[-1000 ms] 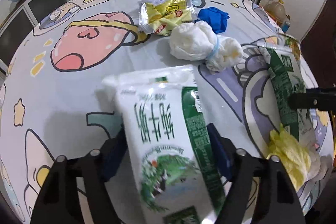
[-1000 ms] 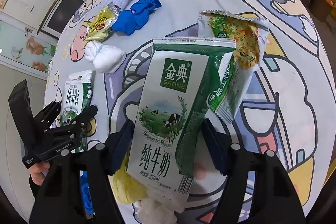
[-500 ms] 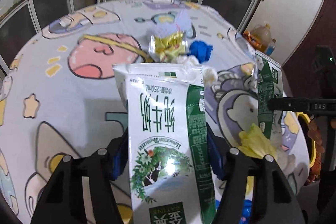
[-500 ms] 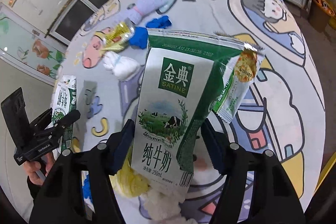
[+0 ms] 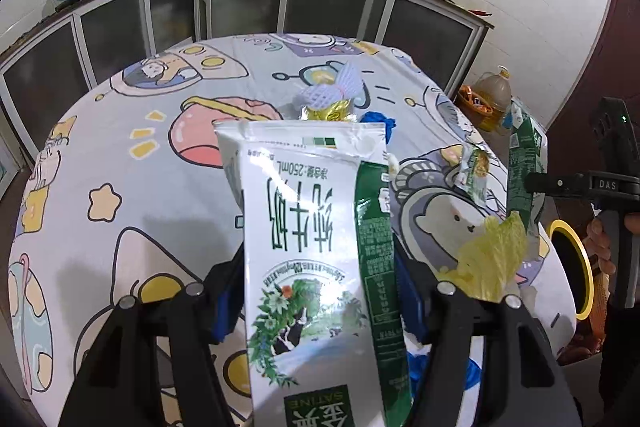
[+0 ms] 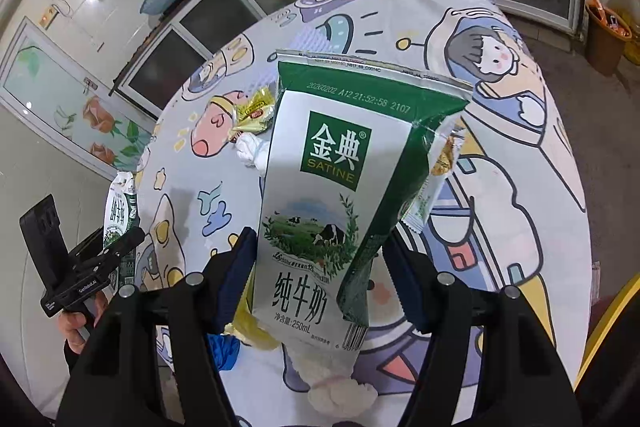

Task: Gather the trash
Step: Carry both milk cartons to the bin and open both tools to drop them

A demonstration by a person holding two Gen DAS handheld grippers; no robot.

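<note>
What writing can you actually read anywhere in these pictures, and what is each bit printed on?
"金典 SATINE", "纯牛奶", "净含量:250mL", "20260202 A12 21:52:58 2107": milk carton in the right hand-held gripper.
"纯牛奶", "250mL", "SATINE", upside down: second milk carton in the left hand-held gripper.
"DAS": black body of the right hand-held gripper, seen from the left wrist.
Yellow snack packet, green sachet, barcode digits and other small print: too small or blurred to read.

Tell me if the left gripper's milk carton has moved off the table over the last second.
Yes. The milk carton rose: earlier it lay on the tablecloth, now it hangs above it.
</note>
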